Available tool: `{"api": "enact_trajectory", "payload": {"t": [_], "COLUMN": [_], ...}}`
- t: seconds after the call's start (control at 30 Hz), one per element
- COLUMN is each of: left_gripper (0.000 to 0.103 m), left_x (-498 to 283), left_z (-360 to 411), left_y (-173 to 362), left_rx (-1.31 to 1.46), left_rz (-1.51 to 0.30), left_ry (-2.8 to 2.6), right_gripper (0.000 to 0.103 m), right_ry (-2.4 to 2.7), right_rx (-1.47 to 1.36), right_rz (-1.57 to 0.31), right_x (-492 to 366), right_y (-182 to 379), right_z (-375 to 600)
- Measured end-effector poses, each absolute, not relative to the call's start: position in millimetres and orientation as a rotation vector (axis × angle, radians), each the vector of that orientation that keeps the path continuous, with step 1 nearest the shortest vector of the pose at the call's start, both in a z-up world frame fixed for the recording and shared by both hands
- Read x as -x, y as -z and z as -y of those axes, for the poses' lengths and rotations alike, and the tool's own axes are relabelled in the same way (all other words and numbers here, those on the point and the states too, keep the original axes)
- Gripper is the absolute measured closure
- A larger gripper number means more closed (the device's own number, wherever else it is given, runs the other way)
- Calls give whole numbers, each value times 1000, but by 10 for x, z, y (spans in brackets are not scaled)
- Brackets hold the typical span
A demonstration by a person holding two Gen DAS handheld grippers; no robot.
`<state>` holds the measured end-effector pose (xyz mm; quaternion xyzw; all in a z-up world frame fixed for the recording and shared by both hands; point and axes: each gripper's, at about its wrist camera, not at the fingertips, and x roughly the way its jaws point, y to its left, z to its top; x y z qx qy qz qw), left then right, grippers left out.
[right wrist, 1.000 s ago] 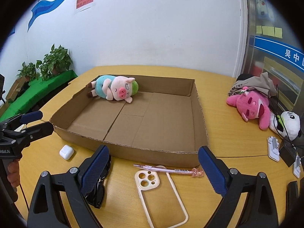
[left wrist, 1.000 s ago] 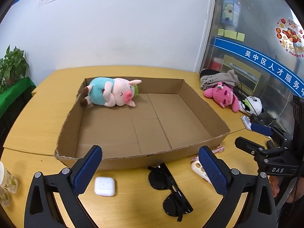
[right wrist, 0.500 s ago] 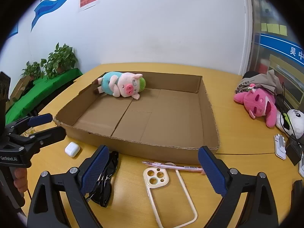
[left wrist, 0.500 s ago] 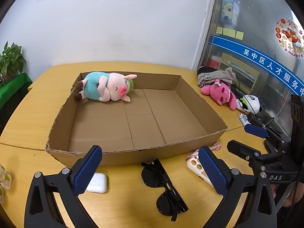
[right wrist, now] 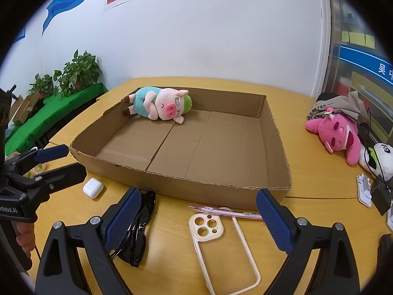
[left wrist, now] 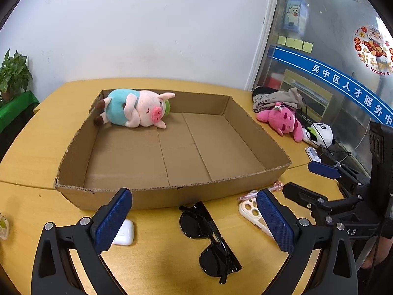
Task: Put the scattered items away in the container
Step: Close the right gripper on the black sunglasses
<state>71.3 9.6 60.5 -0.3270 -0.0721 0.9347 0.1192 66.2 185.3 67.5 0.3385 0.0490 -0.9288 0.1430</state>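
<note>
**Q:** While both tools hang over the near edge of the yellow wooden table (left wrist: 29, 147), where do the task's things lie?

**A:** All are placed by the shallow brown cardboard tray (left wrist: 157, 198), my landmark. Inside it, in its far left corner, lies the pink plush pig in a teal shirt (left wrist: 133, 110); I judge that one already tidied. Outside its near wall lie four loose items: the small white earbud case (right wrist: 92, 187) toward the left end, the folded black sunglasses (left wrist: 208, 236) near the middle, the cream phone case with camera cut-outs (right wrist: 221, 243) toward the right, and the slim pink pen (right wrist: 224, 212) just beside the wall, touching the phone case's top.

**Q:** And your fingers?

**A:** My left gripper (left wrist: 194, 221) is spread wide with nothing between its blue pads (left wrist: 113, 220); the sunglasses sit in the gap ahead, probably its next pick. My right gripper (right wrist: 196, 221) is equally wide apart and empty, framing the phone case and pen.

**Q:** Why held so?

**A:** Wide jaws suit flat, broad items. The thin pen and the case's flat frame may slip when I pinch them.

**Q:** The rest?

**A:** A pink plush toy (right wrist: 340, 132) and a panda plush (left wrist: 319, 132) lie well right of the tray.
</note>
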Motion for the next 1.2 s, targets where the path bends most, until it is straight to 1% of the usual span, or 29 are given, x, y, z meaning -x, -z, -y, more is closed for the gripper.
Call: {"api": "enact_trajectory", "payload": {"t": [0.27,0.5,0.7,0.9,0.97,1.0,1.03,1.07,1.17,1.2], "left_gripper": [0,0,0,0,1,1,1,1,1,1], "left_x": [-807,-848,-804,-788,-767,-759,-749,-736,-694,-681], "left_z": [55,217,274,291,307,310,310,301,256,239], "left_y": [-451,-191,-71,11,40,61,81,106,161,178], "left_rx": [1012,1102,1141,1173,1191,1197,1201,1211,1231,1232], "left_rz": [282,451,529,554,578,596,609,619,633,644], "left_ry": [-2679,-2577,-2525,-2494,-2487,-2477,-2465,-2456,-2427,-2409], "right_gripper": [7,7,7,9,9,10,15,16,28,38], "right_ry": [2624,2427,2289,2267,2282,2288,2281,2278,2307,2310], "right_rx": [-1035,-1142,-1190,-1246,-1251,-1250,-1255,-1254,-1231,-1221], "right_rz": [-138,-68,-77,-151,-224,-265,-279,-287,-358,-360], "right_x": [-715,-808,-852,-797,-810,-819,-822,-830,-866,-873], "right_y": [-521,-209,27,294,363,394,422,441,421,399], "right_z": [-1813,-1616,-1298,-1111,-1064,-1042,-1035,-1034,-1019,-1035]}}
